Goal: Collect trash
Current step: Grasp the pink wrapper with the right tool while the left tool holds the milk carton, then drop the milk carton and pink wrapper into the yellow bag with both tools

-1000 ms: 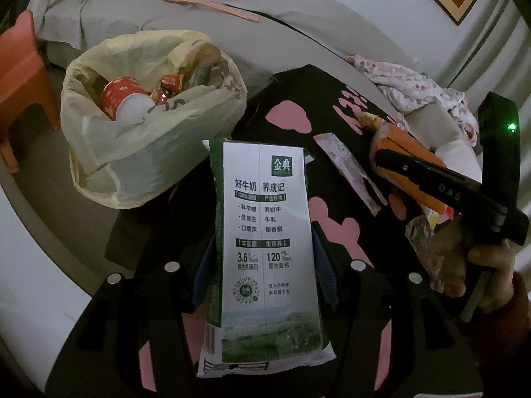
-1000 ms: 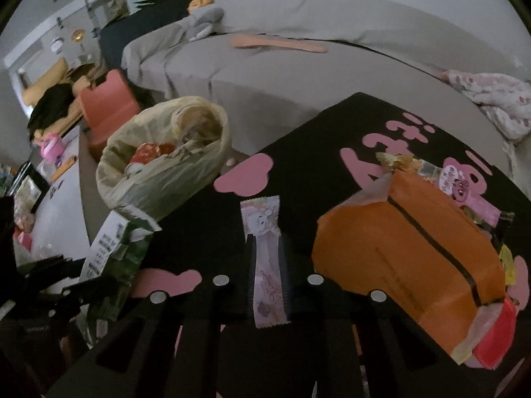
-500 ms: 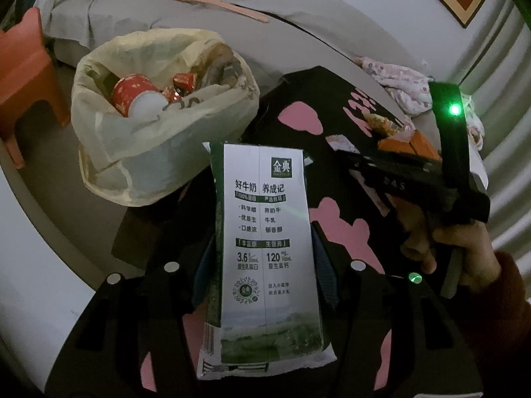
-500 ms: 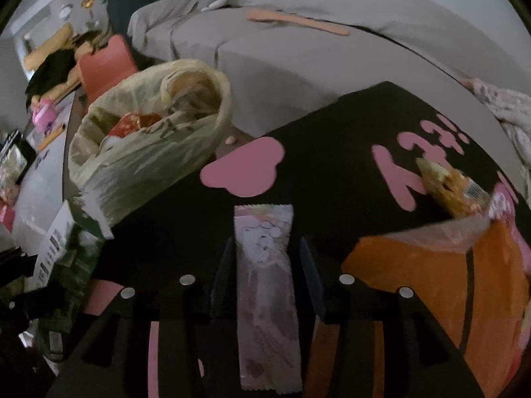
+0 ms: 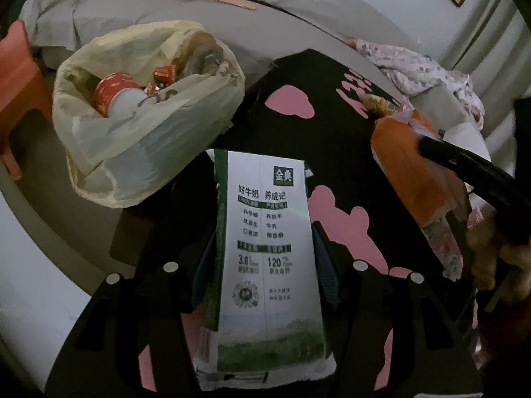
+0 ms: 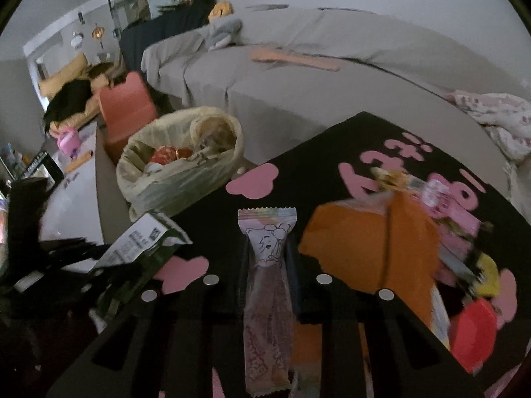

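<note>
A white and green milk carton (image 5: 268,205) stands upright between the fingers of my left gripper (image 5: 264,245), which is shut on it; the carton (image 6: 146,242) also shows at the left of the right wrist view. My right gripper (image 6: 268,252) has its jaws closing on a pink snack wrapper (image 6: 267,298), pinched at its waist and lifted off the black table (image 6: 315,172). A yellowish trash bag (image 5: 142,139) stands open on the floor past the table's left edge, with a red cup (image 5: 113,96) inside. The right gripper (image 5: 464,165) reaches in from the right in the left wrist view.
An orange snack bag (image 6: 365,248) lies on the table right of the wrapper, with small wrappers (image 6: 398,179) and a red piece (image 6: 474,331) around it. A grey bed (image 6: 298,76) fills the background. A red stool (image 6: 126,106) stands behind the trash bag (image 6: 179,179).
My right gripper opened a little around the pink wrapper, then closed on it and raised it from the table. The left gripper has kept still with the carton.
</note>
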The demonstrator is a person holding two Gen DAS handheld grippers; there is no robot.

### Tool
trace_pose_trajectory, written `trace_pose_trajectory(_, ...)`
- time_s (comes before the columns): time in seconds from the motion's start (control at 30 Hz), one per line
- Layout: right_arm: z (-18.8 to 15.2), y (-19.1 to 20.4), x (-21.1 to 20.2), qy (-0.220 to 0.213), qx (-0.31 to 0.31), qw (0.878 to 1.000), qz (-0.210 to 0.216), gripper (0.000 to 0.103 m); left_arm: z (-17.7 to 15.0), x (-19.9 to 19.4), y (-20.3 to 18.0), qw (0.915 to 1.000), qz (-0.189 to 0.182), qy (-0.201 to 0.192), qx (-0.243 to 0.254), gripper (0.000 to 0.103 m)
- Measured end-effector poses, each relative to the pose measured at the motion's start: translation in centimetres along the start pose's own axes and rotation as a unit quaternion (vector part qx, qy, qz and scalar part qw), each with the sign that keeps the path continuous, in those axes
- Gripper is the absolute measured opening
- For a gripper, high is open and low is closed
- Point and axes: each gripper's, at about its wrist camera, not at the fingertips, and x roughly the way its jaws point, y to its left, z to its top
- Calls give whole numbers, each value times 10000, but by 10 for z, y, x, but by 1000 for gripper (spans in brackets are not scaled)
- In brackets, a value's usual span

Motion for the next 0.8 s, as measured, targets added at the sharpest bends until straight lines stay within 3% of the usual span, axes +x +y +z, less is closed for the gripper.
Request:
trace_pose_trajectory(0.17, -14, -5, -20, -144, 11, 9997, -178, 22, 15, 12, -4, 9997, 148, 177, 110, 53)
trace_pose_trajectory(0.3, -13, -7, -35, -349, 56, 9991, -215, 22, 26, 6, -14, 9990, 184, 78, 393, 51)
trace_pose_trajectory(0.4, 1, -7, -57, -732, 93, 9971, -185, 22, 38, -23, -23, 9974, 176, -410, 561, 50)
trace_pose_trajectory(0.5, 20, -1, -78, -1186, 87, 9928, -158, 22, 54, -64, -28, 9905, 307, -1165, 658, 51)
trace_pose_trajectory(0.63, 42, 10, -98, -1725, 41, 9849, -128, 22, 69, -109, -26, 9768, 477, -1954, 742, 51)
trace_pose_trajectory(0.8, 61, 20, -102, -2026, 81, 9792, -4, 22, 91, -144, -6, 9559, 626, -2798, 641, 51)
